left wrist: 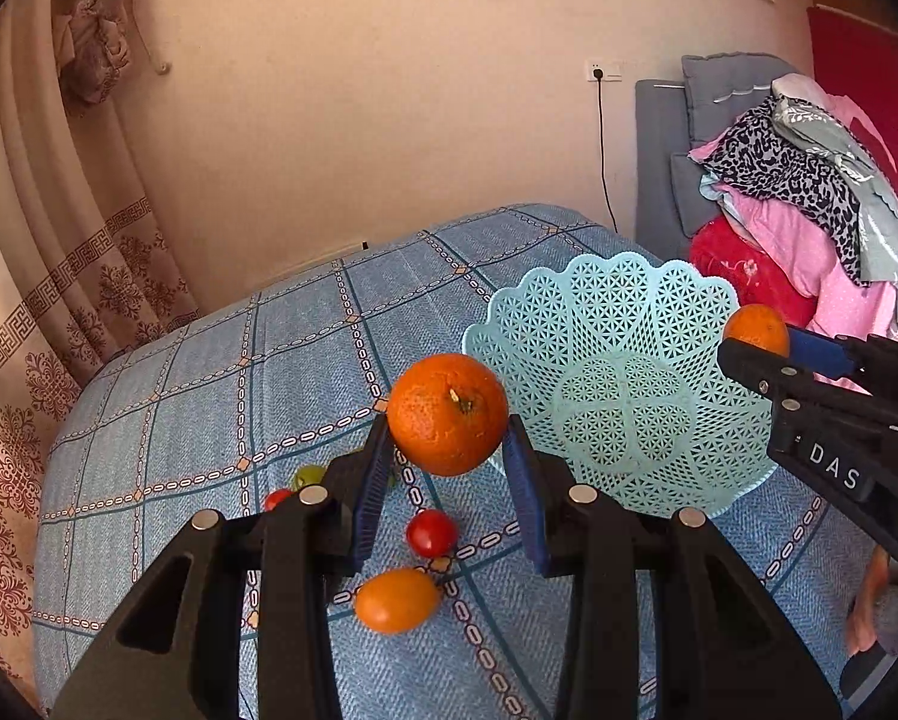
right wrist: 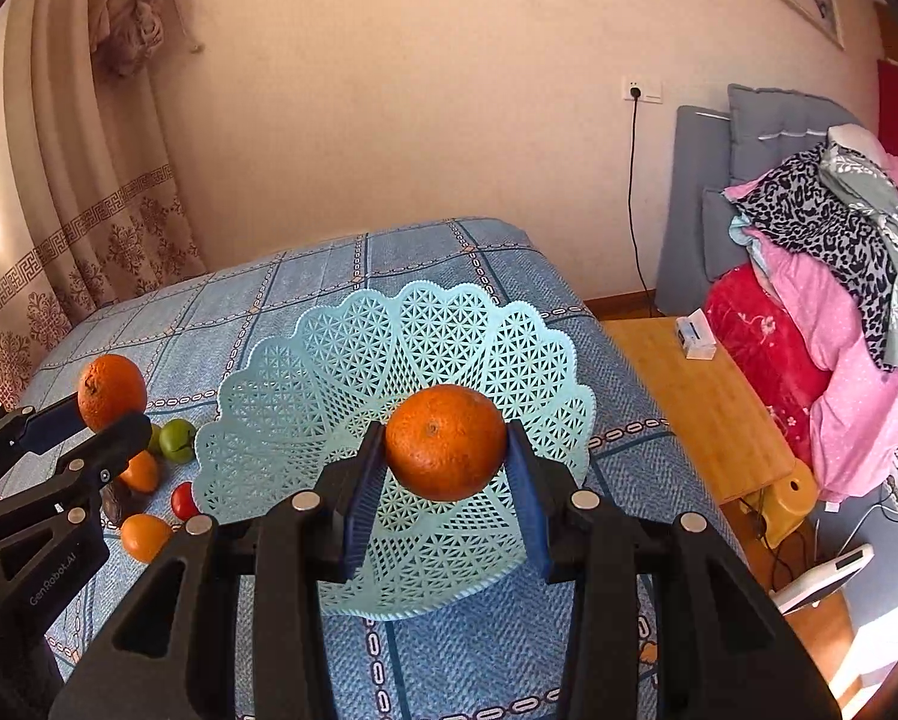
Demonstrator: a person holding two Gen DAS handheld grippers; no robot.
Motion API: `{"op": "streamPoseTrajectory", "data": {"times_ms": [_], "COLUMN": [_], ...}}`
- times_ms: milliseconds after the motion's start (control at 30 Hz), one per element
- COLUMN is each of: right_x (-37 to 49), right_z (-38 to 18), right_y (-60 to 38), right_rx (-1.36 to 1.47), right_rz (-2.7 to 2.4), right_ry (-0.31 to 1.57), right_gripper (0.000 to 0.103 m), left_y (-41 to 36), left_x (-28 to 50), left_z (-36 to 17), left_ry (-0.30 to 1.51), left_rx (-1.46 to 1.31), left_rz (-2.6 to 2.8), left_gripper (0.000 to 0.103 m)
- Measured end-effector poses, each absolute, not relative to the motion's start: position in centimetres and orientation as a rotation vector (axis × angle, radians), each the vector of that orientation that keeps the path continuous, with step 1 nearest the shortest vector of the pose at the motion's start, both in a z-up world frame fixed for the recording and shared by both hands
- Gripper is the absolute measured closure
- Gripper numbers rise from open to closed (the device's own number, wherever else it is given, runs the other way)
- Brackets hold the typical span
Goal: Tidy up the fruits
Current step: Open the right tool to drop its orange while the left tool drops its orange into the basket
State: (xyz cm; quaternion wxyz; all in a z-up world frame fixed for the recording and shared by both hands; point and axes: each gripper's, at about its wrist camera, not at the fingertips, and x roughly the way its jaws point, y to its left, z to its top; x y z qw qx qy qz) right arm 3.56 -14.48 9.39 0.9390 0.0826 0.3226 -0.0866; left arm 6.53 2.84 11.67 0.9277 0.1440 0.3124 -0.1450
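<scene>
Orange fruit filled both grips. The left gripper [left wrist: 447, 450] had its blue-padded fingers [left wrist: 370, 480] pinching a large orange [left wrist: 447, 414], stem scar facing the camera, held in the air above the blue checked tablecloth [left wrist: 209, 360] just to the left of the pale turquoise lattice basket [left wrist: 617, 312]. The right gripper [right wrist: 446, 468] likewise pinched a second orange [right wrist: 446, 441] between its fingers [right wrist: 365, 480], and this one hung over the basket's open bowl, clear of its floor.

From the left wrist view the right gripper came in from the right edge, its fruit showing past the basket's scalloped rim. From the right wrist view the left gripper stood at the left edge with its orange raised above the loose fruit.

On the cloth to the left of the basket lay the rest: a red cherry tomato [left wrist: 431, 533], a small oval orange-coloured fruit [left wrist: 396, 599] near it, another red tomato [left wrist: 277, 498] partly hidden by the left fingers, a green fruit [right wrist: 177, 439] close to the basket's rim, and one more small orange fruit [right wrist: 141, 471] behind the left gripper. The basket itself held no fruit on its lattice floor.

Beyond the table stood a patterned curtain [left wrist: 59, 360], a plain wall [left wrist: 389, 90] with a socket and cord, and a grey headboard [left wrist: 659, 168] heaped with pink, red and leopard-print bedding [left wrist: 797, 210].
</scene>
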Motion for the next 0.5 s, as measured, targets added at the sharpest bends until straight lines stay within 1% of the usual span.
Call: {"op": "streamPoseTrajectory", "data": {"times_ms": [300,367,400,433,467,500], "right_x": [4.5,4.5,4.5,4.4,4.3,4.2], "right_z": [8.6,8.6,8.7,8.8,8.9,9.0], "right_y": [-15.5,-15.7,-15.8,-15.9,-15.9,-16.0], "right_rx": [0.183,0.189,0.193,0.197,0.2,0.198], "right_rz": [-0.199,-0.209,-0.214,-0.222,-0.234,-0.247], "right_ry": [0.668,0.66,0.653,0.643,0.63,0.621], "right_gripper": [0.063,0.061,0.058,0.049,0.044,0.044], "left_y": [0.0,-0.2,-0.4,-0.6,-0.7,-0.8], "left_x": [9.3,9.7,9.9,10.1,10.3,10.5], "left_z": [10.6,10.3,10.1,9.9,9.8,9.6], "left_ry": [0.658,0.665,0.668,0.671,0.675,0.677], "left_rx": [0.304,0.304,0.305,0.306,0.306,0.306], "left_rz": [-0.324,-0.331,-0.334,-0.338,-0.342,-0.347], "left_gripper": [0.064,0.064,0.064,0.064,0.064,0.064]}}
